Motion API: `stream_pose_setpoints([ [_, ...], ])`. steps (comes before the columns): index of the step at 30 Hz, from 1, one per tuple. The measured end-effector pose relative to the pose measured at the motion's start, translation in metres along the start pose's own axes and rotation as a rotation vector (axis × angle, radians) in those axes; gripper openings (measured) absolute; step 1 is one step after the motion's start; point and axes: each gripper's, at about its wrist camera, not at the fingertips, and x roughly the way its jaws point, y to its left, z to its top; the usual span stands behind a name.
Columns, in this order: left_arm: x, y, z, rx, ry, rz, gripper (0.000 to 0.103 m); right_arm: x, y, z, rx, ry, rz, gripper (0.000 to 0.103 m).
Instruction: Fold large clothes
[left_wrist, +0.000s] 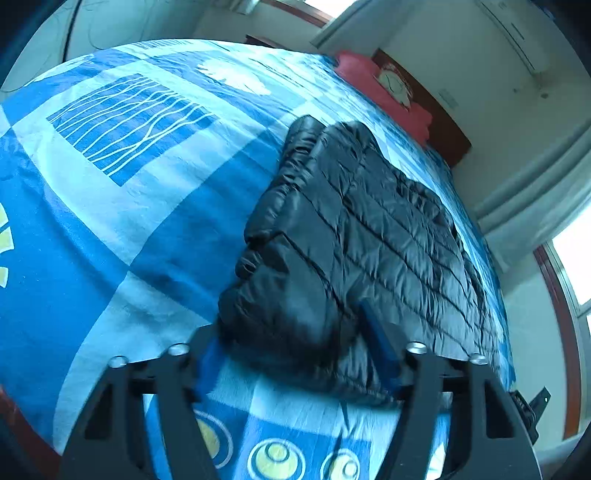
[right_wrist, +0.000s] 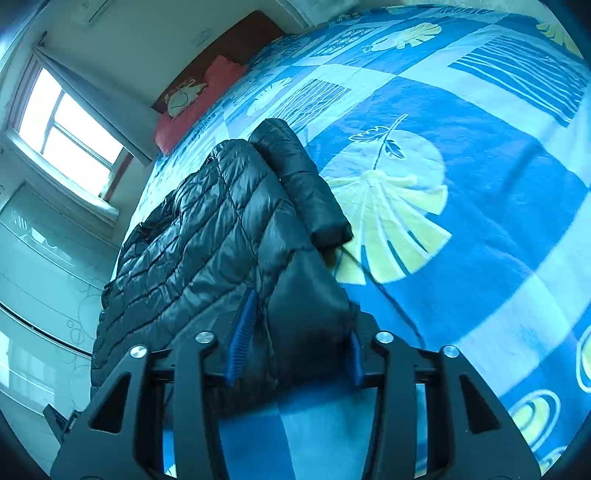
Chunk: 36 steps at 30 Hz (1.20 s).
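Observation:
A black quilted puffer jacket (left_wrist: 369, 221) lies folded on the blue patterned bedspread (left_wrist: 110, 229). In the left wrist view its near corner sits between the blue-padded fingers (left_wrist: 376, 339) of my left gripper (left_wrist: 291, 332), whose jaws stand wide, open around the fabric. In the right wrist view the jacket (right_wrist: 207, 240) has a folded sleeve along its right side. The jacket's other near corner fills the gap of my right gripper (right_wrist: 301, 321), which is open, with its blue pads (right_wrist: 242, 332) beside the cloth.
A red pillow (left_wrist: 369, 74) lies at the head of the bed against a dark headboard (right_wrist: 236, 40). A window (right_wrist: 66, 122) with curtains is beyond the bed's far side. The bedspread (right_wrist: 480, 184) stretches wide beside the jacket.

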Motion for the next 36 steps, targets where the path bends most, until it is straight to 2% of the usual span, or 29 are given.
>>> stream_pose_setpoints([
  [8,-0.027,0.018,0.003,0.042,-0.006,0.057,0.074,-0.027,0.014,-0.023,-0.100,0.037,-0.087,0.049],
  [14,-0.044,0.020,0.016,0.105,-0.020,0.142,0.074,-0.044,0.058,-0.045,-0.278,0.072,-0.152,0.049],
  [18,-0.049,0.019,0.030,0.120,-0.037,0.148,0.074,-0.045,0.094,-0.054,-0.381,0.072,-0.128,0.049],
  [22,-0.042,0.010,0.045,0.153,-0.045,0.137,0.074,-0.021,0.131,-0.052,-0.455,0.080,-0.096,0.049],
  [25,-0.028,-0.002,0.056,0.208,-0.022,0.163,0.074,0.006,0.158,-0.046,-0.486,0.111,-0.079,0.049],
  [27,-0.023,-0.006,0.061,0.226,-0.015,0.154,0.074,0.020,0.177,-0.043,-0.507,0.117,-0.053,0.049],
  [33,-0.008,-0.022,0.075,0.267,-0.015,0.133,0.074,0.063,0.235,-0.033,-0.592,0.107,-0.044,0.049],
  [36,0.002,-0.024,0.081,0.264,-0.001,0.131,0.074,0.086,0.251,-0.032,-0.617,0.117,-0.058,0.049],
])
